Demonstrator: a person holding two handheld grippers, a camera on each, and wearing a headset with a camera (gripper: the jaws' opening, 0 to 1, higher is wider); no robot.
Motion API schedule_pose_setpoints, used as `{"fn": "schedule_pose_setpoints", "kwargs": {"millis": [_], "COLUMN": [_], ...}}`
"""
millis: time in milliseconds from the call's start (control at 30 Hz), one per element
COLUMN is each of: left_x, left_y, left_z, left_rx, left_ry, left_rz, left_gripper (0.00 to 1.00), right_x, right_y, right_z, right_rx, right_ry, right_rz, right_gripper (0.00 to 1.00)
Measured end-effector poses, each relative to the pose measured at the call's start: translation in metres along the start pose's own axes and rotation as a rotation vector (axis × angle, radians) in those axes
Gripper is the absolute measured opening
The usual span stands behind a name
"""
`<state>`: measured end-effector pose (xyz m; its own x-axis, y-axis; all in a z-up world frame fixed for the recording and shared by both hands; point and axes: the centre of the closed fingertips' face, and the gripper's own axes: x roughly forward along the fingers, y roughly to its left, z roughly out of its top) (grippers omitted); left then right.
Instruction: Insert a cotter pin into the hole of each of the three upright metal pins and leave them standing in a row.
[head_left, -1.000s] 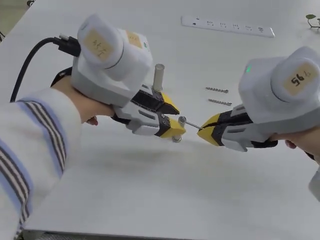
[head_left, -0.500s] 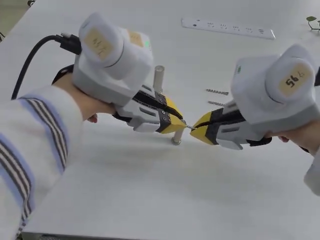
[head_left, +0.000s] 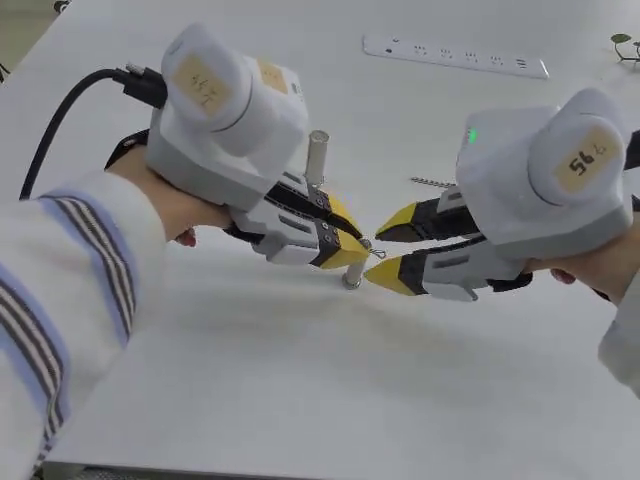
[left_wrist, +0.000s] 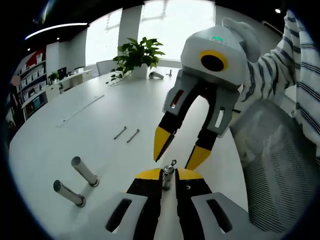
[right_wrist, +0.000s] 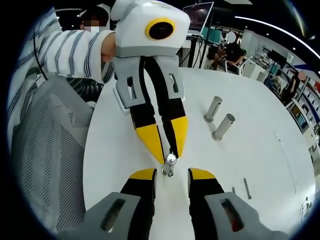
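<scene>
Evidently the thin wire cotter pin sits through the hole of the short silver metal pin, which the left gripper clenches between its yellow-tipped jaws, foot low over the white table; the right gripper stands released, jaws spread either side of the loop and holding nothing. A good finish probably means drawing the right gripper straight back without snagging the loop, then standing the metal pin in line. The left gripper view shows two other silver metal pins upright together and two spare cotter pins lying beyond; the head view has the left gripper covering part of that row.
</scene>
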<state>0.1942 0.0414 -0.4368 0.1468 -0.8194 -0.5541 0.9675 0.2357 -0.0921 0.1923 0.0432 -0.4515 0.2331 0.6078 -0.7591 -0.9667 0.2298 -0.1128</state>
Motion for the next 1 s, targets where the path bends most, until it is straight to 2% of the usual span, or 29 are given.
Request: {"fn": "schedule_pose_setpoints", "kwargs": {"millis": [133, 233, 333, 467, 700, 800, 1000], "left_x": [0.0003, 0.0003, -0.0002, -0.0007, -0.0013, -0.0024, -0.0066], "left_y": [-0.0001, -0.0004, -0.0006, -0.0012, -0.0025, -0.0029, -0.0026], "left_z": [0.0016, 0.0021, 0.0024, 0.0036, 0.0033, 0.0027, 0.0005], "left_rx": [0.002, 0.006, 0.01, 0.01, 0.014, 0.014, 0.007], "left_ry": [-0.005, -0.004, -0.004, -0.007, -0.004, -0.004, 0.003], "left_rz": [0.0, 0.0, -0.001, -0.001, 0.004, 0.005, 0.016], "left_gripper": [0.06, 0.07, 0.06, 0.07, 0.08, 0.1, 0.21], "right_x": [-0.0027, -0.0038, -0.0047, -0.0036, -0.0036, -0.0045, -0.004], "right_y": [0.001, -0.0013, -0.0019, -0.0026, -0.0041, -0.0044, -0.0017], "right_z": [-0.0033, -0.0081, -0.0075, -0.0036, -0.0014, -0.0028, -0.0104], "right_rx": [0.017, 0.031, 0.048, 0.06, 0.083, 0.093, 0.142], "right_ry": [0.004, 0.018, 0.009, -0.007, -0.012, -0.016, -0.03], "right_rz": [0.007, -0.003, -0.005, -0.007, -0.021, -0.028, -0.032], "right_gripper": [0.1, 0.11, 0.05, 0.03, 0.0, 0.03, 0.06]}}
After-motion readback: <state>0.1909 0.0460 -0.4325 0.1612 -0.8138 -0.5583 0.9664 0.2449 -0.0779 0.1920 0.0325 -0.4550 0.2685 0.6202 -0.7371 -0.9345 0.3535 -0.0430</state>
